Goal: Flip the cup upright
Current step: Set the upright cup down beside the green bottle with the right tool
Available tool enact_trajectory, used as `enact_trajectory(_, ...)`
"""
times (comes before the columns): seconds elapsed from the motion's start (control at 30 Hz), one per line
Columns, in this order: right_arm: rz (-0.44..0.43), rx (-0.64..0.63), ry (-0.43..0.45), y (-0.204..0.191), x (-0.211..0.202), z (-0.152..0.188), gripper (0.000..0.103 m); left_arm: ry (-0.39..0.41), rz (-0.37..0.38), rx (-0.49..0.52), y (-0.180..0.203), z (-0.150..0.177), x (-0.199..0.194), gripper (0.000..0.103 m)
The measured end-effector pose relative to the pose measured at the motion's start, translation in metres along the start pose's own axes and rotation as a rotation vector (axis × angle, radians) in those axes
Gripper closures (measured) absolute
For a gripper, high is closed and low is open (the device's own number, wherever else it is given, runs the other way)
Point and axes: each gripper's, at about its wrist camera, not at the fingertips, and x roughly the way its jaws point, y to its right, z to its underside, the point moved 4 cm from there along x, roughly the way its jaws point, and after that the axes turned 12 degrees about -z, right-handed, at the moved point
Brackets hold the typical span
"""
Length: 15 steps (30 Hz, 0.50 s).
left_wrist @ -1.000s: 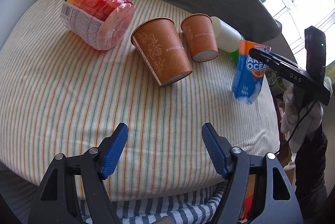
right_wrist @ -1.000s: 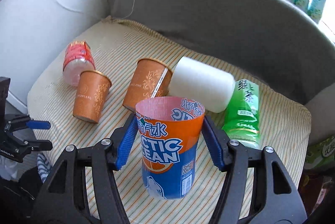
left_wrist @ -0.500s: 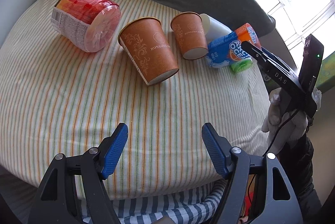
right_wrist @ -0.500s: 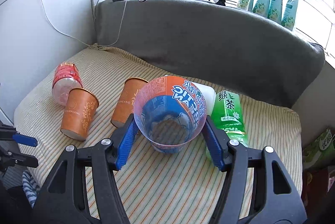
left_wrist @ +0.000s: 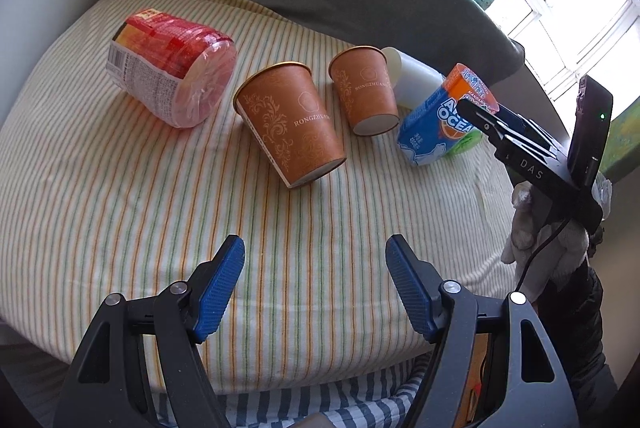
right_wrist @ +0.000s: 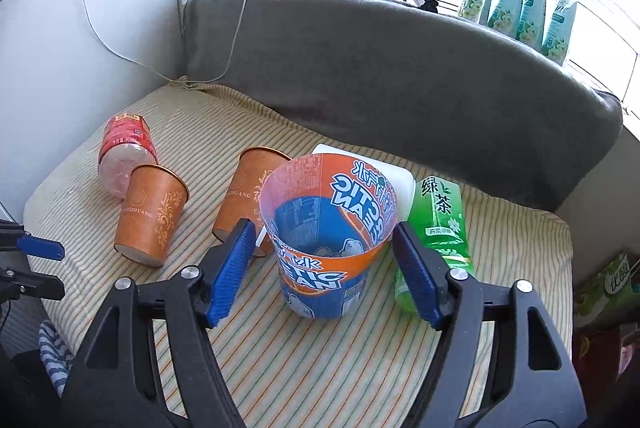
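Observation:
The blue and orange Arctic Ocean cup (right_wrist: 326, 236) stands mouth up on the striped cushion (right_wrist: 320, 368), a little tilted, between the blue pads of my right gripper (right_wrist: 320, 268). The pads stand apart from its sides, so the right gripper is open. In the left wrist view the same cup (left_wrist: 436, 124) sits at the right of the cushion with the right gripper's black fingers (left_wrist: 504, 132) beside it. My left gripper (left_wrist: 316, 284) is open and empty over the cushion's front edge.
Two brown paper cups (left_wrist: 292, 124) (left_wrist: 366, 90) stand upside down mid-cushion. A red bottle (left_wrist: 172, 68) lies at the left, a white cylinder (left_wrist: 412, 78) and a green tea bottle (right_wrist: 438, 228) lie at the right. The grey sofa back (right_wrist: 400, 76) rises behind.
My right gripper turned the Arctic Ocean cup from mouth down to mouth up, set it on the cushion and opened off it. The left gripper stayed open, shifting slightly.

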Motion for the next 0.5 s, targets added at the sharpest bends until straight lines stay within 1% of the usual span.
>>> enact_trajectory(0.03, 0.002, 0.003, 0.009, 0.0, -0.002, 0.0, 0.02, 0.009, -0.001, 0.006, 0.002, -0.002, -0.001, 0.03)
enact_trajectory(0.07, -0.003, 0.009, 0.016, 0.0, -0.003, 0.0, 0.018, 0.02, -0.005, 0.012, 0.003, -0.003, -0.002, 0.03)
enact_trajectory(0.23, 0.007, 0.043, 0.049, 0.002, -0.015, 0.0, 0.018, 0.093, -0.028, 0.06, 0.014, -0.01, -0.01, 0.03)
enact_trajectory(0.4, 0.039, 0.092, 0.128, -0.002, -0.047, 0.008, 0.017, 0.224, -0.083, 0.122, 0.027, -0.019, -0.026, 0.03)
enact_trajectory(0.5, 0.107, 0.121, 0.162, -0.005, -0.067, 0.015, 0.017, 0.308, -0.113, 0.147, 0.036, -0.025, -0.036, 0.03)
